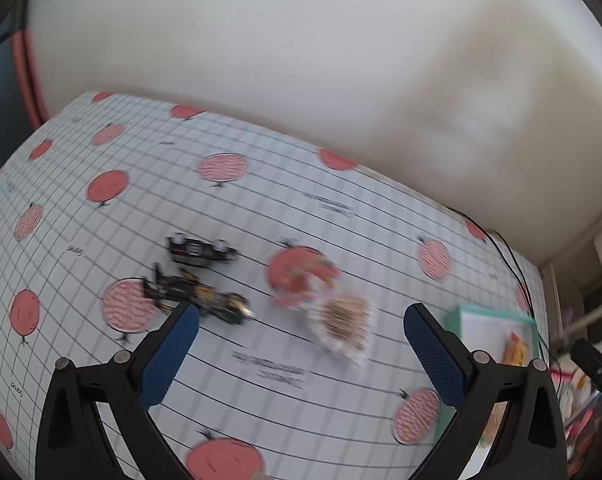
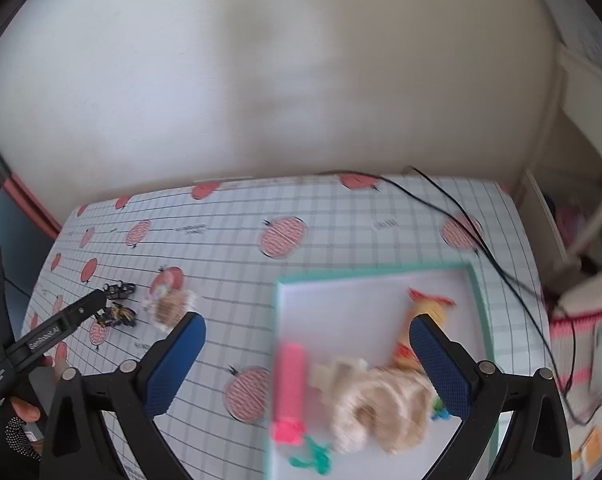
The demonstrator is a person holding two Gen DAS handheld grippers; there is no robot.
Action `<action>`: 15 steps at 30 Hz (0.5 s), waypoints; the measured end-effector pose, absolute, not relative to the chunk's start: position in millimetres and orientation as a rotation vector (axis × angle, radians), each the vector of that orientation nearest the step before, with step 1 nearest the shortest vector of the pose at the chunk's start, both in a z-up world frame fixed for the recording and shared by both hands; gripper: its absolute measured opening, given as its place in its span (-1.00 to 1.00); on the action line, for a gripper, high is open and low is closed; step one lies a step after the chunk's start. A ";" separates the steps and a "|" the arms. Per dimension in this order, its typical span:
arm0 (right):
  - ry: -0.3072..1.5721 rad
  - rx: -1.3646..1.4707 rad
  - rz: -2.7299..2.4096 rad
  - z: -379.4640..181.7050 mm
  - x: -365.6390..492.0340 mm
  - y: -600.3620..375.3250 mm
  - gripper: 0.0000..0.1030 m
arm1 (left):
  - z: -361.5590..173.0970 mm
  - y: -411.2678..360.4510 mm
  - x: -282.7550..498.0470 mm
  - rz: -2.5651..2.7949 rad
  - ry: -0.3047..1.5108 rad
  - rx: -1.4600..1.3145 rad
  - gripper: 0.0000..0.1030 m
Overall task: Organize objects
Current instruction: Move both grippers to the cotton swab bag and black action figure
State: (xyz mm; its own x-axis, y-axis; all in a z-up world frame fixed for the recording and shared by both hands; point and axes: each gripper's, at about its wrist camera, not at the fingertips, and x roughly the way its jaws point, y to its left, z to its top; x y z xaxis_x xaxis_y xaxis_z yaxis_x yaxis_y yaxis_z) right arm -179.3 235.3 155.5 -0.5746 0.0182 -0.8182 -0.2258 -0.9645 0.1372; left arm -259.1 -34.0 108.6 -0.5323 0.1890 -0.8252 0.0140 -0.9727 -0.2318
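Observation:
My left gripper (image 1: pixel 301 322) is open above the checked tablecloth (image 1: pixel 261 216), nothing between its blue pads. Ahead of it lie a black toy car (image 1: pixel 199 251), a black-and-yellow toy vehicle (image 1: pixel 201 298) by the left fingertip, and a wrapped pastry (image 1: pixel 343 326) in clear plastic. My right gripper (image 2: pixel 307 332) is open over the teal-rimmed white tray (image 2: pixel 381 272). Inside the tray are a pink tube (image 2: pixel 289 392), a beige plush toy (image 2: pixel 381 404), a yellow-and-red toy (image 2: pixel 429 308) and a green piece (image 2: pixel 313 456). The other gripper (image 2: pixel 53 332) shows at the left, near the two toy vehicles (image 2: pixel 119 304).
A black cable (image 2: pixel 453 208) runs across the table's far right corner. The white wall (image 1: pixel 301 60) stands right behind the table. The same tray (image 1: pixel 485 328) sits to the right in the left wrist view. Clutter and striped fabric (image 2: pixel 581 328) lie beyond the table's right edge.

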 end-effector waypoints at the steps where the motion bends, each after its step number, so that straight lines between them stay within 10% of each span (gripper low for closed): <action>1: 0.333 -1.379 2.657 159.8 -187.3 227.6 1.00 | 106.9 -41.8 -263.6 2.647 -0.351 -1.478 0.98; 15: 0.198 -1.555 2.675 128.1 -266.9 128.3 1.00 | 77.8 -99.5 -292.8 2.747 -0.475 -1.544 0.98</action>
State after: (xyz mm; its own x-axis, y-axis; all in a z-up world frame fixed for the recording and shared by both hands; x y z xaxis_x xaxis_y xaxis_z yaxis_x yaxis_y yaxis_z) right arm -266.9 128.3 128.1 -0.4962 -0.0287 -0.8678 -0.0992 -0.9910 0.0895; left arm -292.8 -99.5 77.8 -0.5297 0.1051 -0.8417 0.1837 -0.9545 -0.2348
